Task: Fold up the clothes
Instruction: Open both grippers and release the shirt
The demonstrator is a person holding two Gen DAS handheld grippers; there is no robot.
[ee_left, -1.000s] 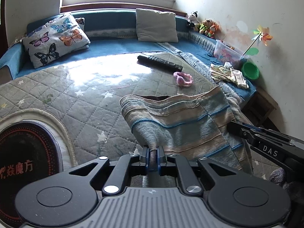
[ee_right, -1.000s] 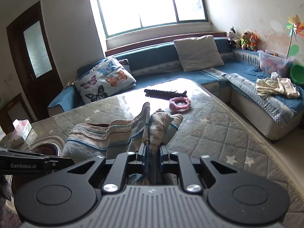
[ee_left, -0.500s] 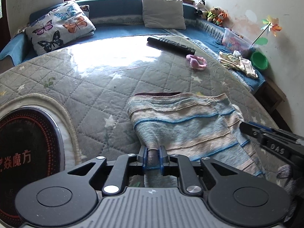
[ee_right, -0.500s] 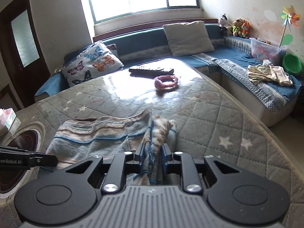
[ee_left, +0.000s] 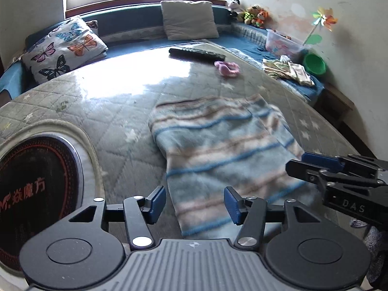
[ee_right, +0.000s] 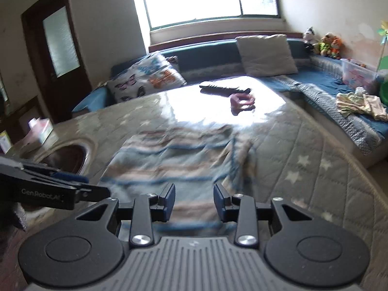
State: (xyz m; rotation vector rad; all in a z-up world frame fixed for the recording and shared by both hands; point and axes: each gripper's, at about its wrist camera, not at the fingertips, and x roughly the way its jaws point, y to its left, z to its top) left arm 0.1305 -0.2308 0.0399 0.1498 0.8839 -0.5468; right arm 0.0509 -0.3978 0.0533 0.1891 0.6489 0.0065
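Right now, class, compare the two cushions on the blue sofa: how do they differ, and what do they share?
The butterfly cushion is printed with coloured butterflies; the plain cushion is unpatterned beige-grey. The butterfly cushion sits near the sofa's left end, by the door side; the plain cushion sits under the window, nearer the stuffed toys. Both lean against the sofa backrest.

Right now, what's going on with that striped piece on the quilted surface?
A person is folding clothes with two handheld grippers. The blue-and-beige striped knit garment lies on the grey quilted star-print cover, and neither gripper holds it. The left gripper and the right gripper both hover open at its near edge. The garment's right side looks bunched in the right wrist view, though blur hides detail. A black remote control and a pink fabric ring lie farther back.
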